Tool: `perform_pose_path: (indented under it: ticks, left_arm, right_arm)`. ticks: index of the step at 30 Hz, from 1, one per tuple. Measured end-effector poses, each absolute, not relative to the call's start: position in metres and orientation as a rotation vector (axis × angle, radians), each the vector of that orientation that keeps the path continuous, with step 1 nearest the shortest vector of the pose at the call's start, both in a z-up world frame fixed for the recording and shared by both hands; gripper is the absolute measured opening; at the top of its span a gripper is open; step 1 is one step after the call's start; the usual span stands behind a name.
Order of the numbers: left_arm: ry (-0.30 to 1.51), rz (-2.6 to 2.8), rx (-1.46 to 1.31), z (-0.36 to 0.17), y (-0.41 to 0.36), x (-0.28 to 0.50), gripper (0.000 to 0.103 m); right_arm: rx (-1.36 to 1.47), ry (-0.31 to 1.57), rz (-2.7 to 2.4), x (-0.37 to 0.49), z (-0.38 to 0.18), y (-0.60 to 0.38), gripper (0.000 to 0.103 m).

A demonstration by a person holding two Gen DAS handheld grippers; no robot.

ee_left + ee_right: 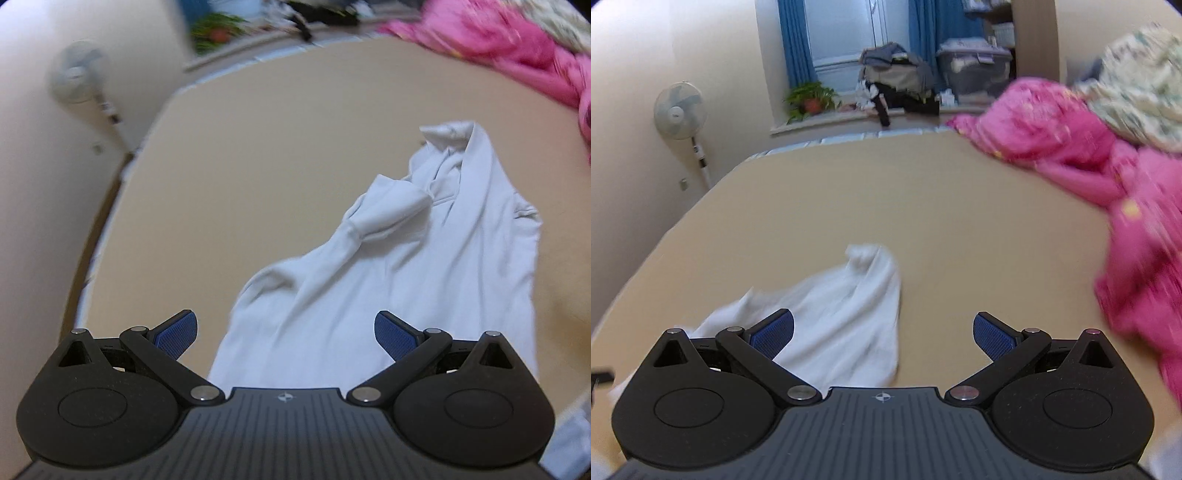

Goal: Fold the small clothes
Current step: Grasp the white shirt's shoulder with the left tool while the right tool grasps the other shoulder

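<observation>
We held both claws wide open and empty, the left claw [286, 334] nearer the white garment [406, 266], whose length ran away from it toward the collar, the right claw [882, 334] beside its right edge.

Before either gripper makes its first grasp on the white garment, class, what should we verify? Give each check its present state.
1. Left gripper open, nothing between its pads: ok.
2. Right gripper open, nothing held: ok.
3. White garment lying flat: not ok; it is rumpled, with a sleeve folded over the body.
4. Bare tan surface to the garment's left for spreading: ok.
5. Pink fabric pile apart from the garment: ok, a strip of surface lies between them.
6. Which side of the garment faces up: cannot tell.
</observation>
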State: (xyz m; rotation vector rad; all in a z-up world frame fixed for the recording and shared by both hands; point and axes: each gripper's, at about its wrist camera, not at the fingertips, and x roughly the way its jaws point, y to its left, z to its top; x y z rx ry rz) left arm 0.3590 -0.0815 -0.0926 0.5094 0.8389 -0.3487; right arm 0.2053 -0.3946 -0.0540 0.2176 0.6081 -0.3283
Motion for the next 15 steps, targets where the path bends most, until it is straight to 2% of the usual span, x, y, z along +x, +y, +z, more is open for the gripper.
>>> perform_pose_path:
  ticks: [6,11,12,14,15]
  left_arm:
    - [0.920,-0.443,0.632,-0.155,-0.145,0.449,0.102]
    - [0.967,-0.488,0.657,-0.183,-0.174,0.484,0.100]
    - [0.972,-0.512,0.638,-0.184,-0.177,0.487,0.094]
    - [0.989,-0.577,0.601,-0.185,-0.179,0.489,0.050]
    - [1.011,-0.587,0.593,-0.185,-0.180,0.489,0.021]
  right_arm:
    - [0.140,0.776,-0.312,0.379,-0.119,-0.437,0.102]
    - [0.071,0.927,-0.383,0.464,-0.185,-0.441,0.102]
    - [0.036,0.953,-0.403,0.474,-0.196,-0.439,0.099]
    - [-0.018,0.992,-0.394,0.486,-0.208,-0.435,0.070]
    - [-0.039,1.005,-0.385,0.487,-0.210,-0.433,0.026]
